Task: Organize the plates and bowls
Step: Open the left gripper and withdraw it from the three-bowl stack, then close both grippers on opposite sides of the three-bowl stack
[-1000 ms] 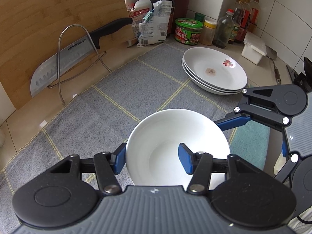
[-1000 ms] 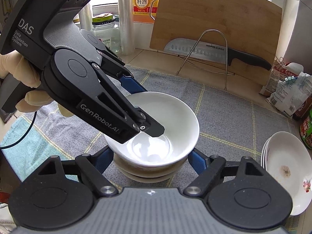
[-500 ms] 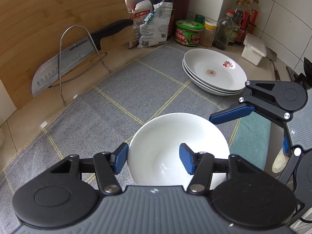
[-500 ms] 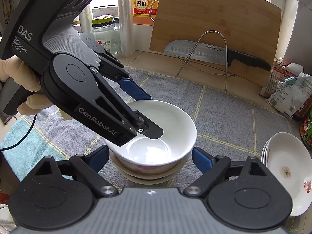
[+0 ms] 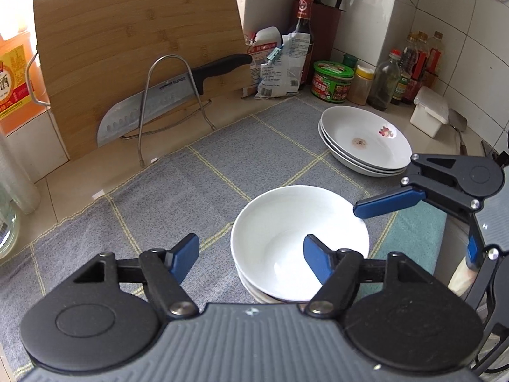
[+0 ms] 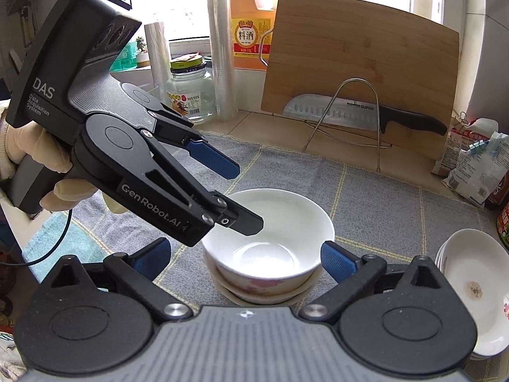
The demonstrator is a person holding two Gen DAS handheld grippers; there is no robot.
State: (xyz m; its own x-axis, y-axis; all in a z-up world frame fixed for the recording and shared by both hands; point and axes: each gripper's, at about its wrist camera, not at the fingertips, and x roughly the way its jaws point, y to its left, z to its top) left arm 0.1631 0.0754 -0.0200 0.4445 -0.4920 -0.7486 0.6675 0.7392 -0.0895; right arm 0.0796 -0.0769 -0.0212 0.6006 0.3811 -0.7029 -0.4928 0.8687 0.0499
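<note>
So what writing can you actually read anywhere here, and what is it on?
"DAS Data Acquisition System": body of the left gripper.
"GenRobot.AI": that gripper's black finger arm.
"SUPOR": knife blade.
"料酒": orange jug label.
Jar, packet and sauce bottle labels: too small to read.

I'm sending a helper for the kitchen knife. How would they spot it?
Find the big bamboo cutting board leaning against the wall behind the grey cloth. A bent-wire stand sits before it, holding the wide steel knife with a black handle, the only blade lying out.
</note>
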